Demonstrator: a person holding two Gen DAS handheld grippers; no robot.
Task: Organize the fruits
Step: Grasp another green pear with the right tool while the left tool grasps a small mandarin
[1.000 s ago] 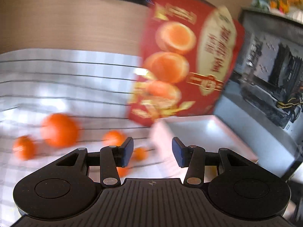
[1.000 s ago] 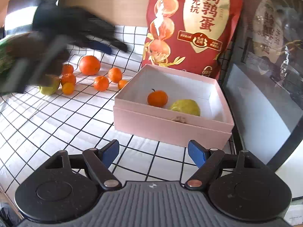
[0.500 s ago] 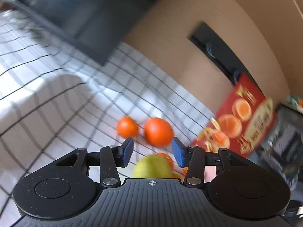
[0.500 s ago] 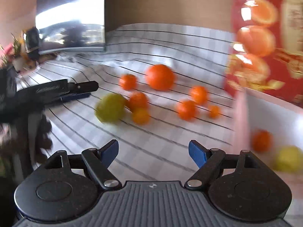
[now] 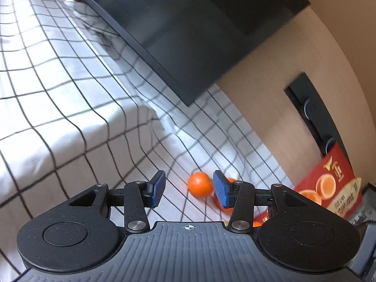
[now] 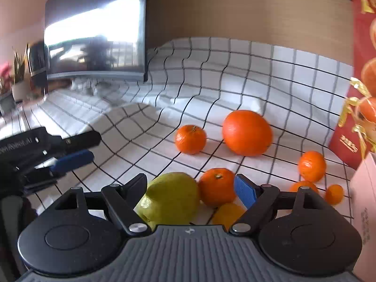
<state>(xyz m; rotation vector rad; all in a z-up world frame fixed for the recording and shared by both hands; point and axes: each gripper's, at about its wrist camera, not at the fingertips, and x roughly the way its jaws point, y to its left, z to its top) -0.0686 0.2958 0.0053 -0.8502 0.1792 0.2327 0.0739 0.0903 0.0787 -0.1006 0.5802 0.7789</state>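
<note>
Right gripper [image 6: 191, 191] spread wide, nothing held; pear [image 6: 170, 198] between jaws, mandarin [image 6: 217, 185] touching it. Mandarin could be pinched too. Left gripper [image 5: 190, 191] open, empty.

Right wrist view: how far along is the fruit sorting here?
Nothing visibly done: only a corner of the pink box shows. The open right gripper brackets a green pear, unclosed. Left: the large orange and several mandarins still on the checked cloth.
</note>
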